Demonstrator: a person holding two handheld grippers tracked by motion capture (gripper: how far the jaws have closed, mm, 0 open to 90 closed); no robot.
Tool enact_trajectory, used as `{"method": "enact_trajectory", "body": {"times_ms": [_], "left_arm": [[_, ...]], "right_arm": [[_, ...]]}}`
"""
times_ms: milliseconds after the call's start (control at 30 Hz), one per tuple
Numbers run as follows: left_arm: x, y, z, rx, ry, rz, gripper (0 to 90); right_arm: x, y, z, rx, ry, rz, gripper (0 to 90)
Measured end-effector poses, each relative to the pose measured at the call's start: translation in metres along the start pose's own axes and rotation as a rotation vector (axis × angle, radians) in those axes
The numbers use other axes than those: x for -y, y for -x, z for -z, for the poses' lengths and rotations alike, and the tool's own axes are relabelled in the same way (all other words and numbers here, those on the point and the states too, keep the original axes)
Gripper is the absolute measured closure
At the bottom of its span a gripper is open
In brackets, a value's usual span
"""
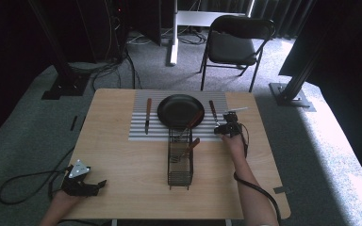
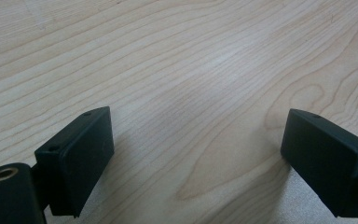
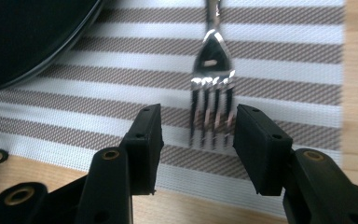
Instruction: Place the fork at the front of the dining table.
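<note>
A metal fork [image 3: 212, 60] lies flat on the striped placemat [image 3: 284, 70], right of the black plate [image 3: 23, 37], its tines pointing toward me. My right gripper [image 3: 198, 140] is low over the mat and open. The tines lie between its jaws, and the pads do not press on them. In the high view the right gripper [image 1: 225, 125] sits at the near end of the fork [image 1: 212, 110]. My left gripper [image 1: 99, 187] rests open at the table's front left corner. Its own view has the left gripper [image 2: 196, 154] over bare wood with nothing between its jaws.
A wood-handled knife [image 1: 147, 114] lies on the placemat [image 1: 139, 132] left of the plate [image 1: 180, 109]. A wire basket [image 1: 180, 162] at mid-table holds two wood-handled utensils [image 1: 191, 146]. A folding chair [image 1: 233, 44] stands beyond the table.
</note>
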State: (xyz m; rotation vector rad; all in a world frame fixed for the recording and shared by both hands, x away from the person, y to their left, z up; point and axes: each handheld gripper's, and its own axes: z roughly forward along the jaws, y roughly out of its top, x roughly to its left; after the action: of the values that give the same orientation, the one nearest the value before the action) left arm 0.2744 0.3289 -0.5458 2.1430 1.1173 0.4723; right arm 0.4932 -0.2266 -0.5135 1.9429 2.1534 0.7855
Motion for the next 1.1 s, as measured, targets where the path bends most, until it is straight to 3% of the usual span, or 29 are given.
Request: {"method": "enact_trajectory", "body": {"times_ms": [433,633,700,800,900,1100], "left_arm": [[0.000,0.000,0.000,0.000,0.000,0.000,9.2],[0.000,0.000,0.000,0.000,0.000,0.000,9.3],[0.000,0.000,0.000,0.000,0.000,0.000,9.2],[0.000,0.000,0.000,0.000,0.000,0.000,9.2],[0.000,0.000,0.000,0.000,0.000,0.000,9.2],[0.000,0.000,0.000,0.000,0.000,0.000,9.2]], "right_arm": [[0.009,-0.013,0.000,-0.060,0.009,0.053,51.9],[0.011,-0.012,0.005,-0.016,0.041,0.058,39.0],[0.013,-0.011,0.008,0.003,0.070,0.060,30.8],[0.018,-0.009,0.011,-0.010,0.095,0.056,15.3],[0.025,-0.007,0.012,0.024,0.128,0.080,13.3],[0.039,-0.004,0.018,0.032,0.183,0.084,12.8]]}}
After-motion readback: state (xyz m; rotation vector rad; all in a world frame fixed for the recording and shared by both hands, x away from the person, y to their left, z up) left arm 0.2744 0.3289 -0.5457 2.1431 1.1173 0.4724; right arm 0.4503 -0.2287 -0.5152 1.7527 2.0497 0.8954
